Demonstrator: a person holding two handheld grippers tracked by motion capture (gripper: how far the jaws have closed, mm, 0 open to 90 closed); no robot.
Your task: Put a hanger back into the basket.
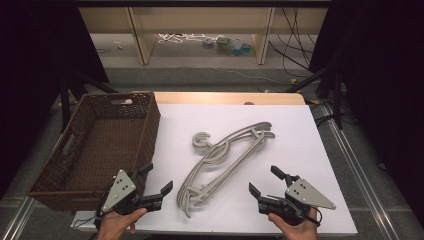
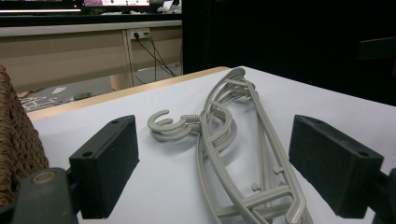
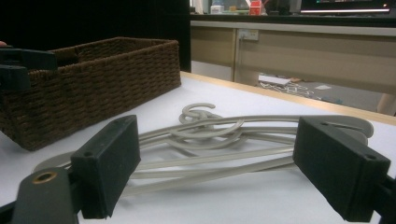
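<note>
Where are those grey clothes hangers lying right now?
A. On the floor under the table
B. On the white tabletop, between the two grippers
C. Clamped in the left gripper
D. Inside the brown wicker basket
B: the hangers lie in a stack on the white tabletop, beside the basket, with the open left gripper and open right gripper on either side, touching nothing.

Bare white table [image 1: 300,150] right of the hangers [image 1: 225,155], wicker basket [image 1: 100,145] walling off the left edge
</note>
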